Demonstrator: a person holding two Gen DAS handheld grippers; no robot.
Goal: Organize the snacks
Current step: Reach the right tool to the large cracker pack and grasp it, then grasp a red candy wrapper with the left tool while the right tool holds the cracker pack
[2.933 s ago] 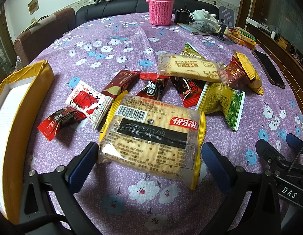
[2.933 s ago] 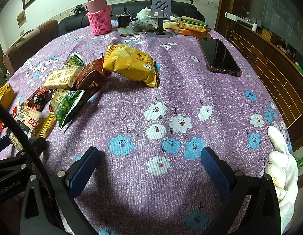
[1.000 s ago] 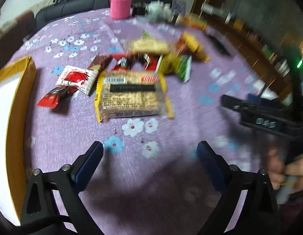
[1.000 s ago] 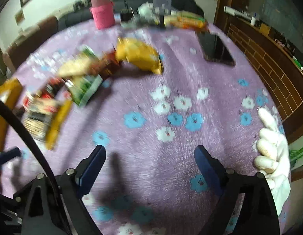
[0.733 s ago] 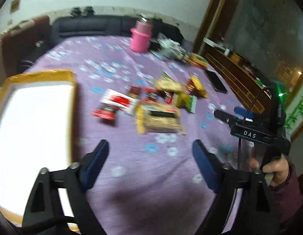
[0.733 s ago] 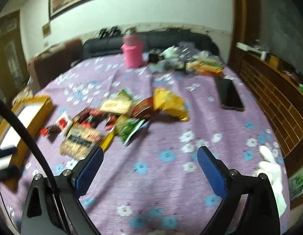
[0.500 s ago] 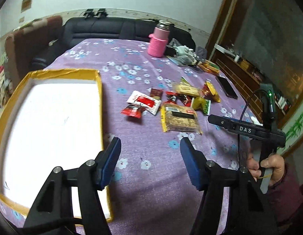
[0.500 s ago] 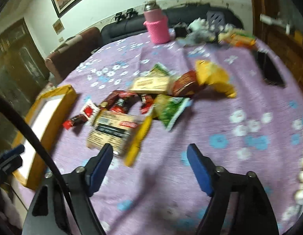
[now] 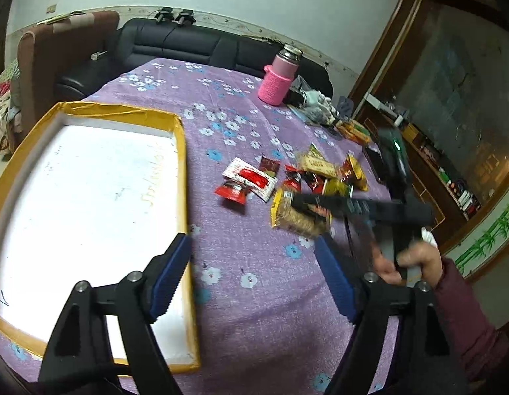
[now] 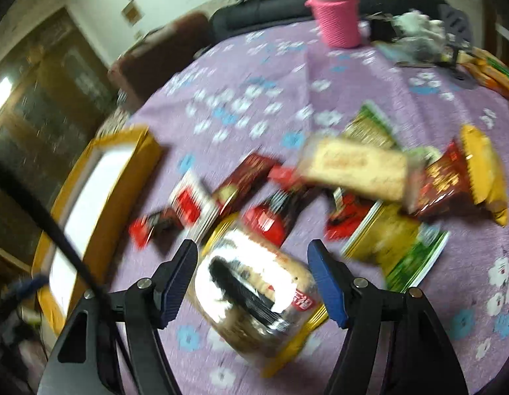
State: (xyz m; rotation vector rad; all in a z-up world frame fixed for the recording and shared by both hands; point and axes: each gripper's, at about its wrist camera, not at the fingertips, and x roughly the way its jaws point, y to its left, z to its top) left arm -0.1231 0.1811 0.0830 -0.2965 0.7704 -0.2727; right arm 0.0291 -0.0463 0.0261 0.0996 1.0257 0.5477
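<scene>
A cluster of snack packets lies on the purple flowered tablecloth point(image 9: 254, 247). The big cracker pack point(image 10: 254, 293) with yellow ends sits between the open fingers of my right gripper point(image 10: 252, 263); it also shows in the left wrist view point(image 9: 298, 219), partly under the right gripper's body point(image 9: 363, 207). Red packets point(image 10: 188, 204), a beige biscuit bar point(image 10: 356, 168) and a green-yellow packet point(image 10: 396, 247) lie behind it. My left gripper point(image 9: 254, 273) is open and empty, high above the table beside the yellow-rimmed white box point(image 9: 83, 197).
A pink-sleeved flask point(image 9: 277, 82) stands at the far side with clutter point(image 9: 313, 105) next to it. A dark phone point(image 9: 374, 161) lies to the right. A black sofa point(image 9: 188, 49) and a brown chair point(image 9: 66, 56) stand behind the table.
My right gripper has swung left and down onto the cracker pack and its jaws have narrowed. My left gripper has pulled back and risen, so the whole box is in sight.
</scene>
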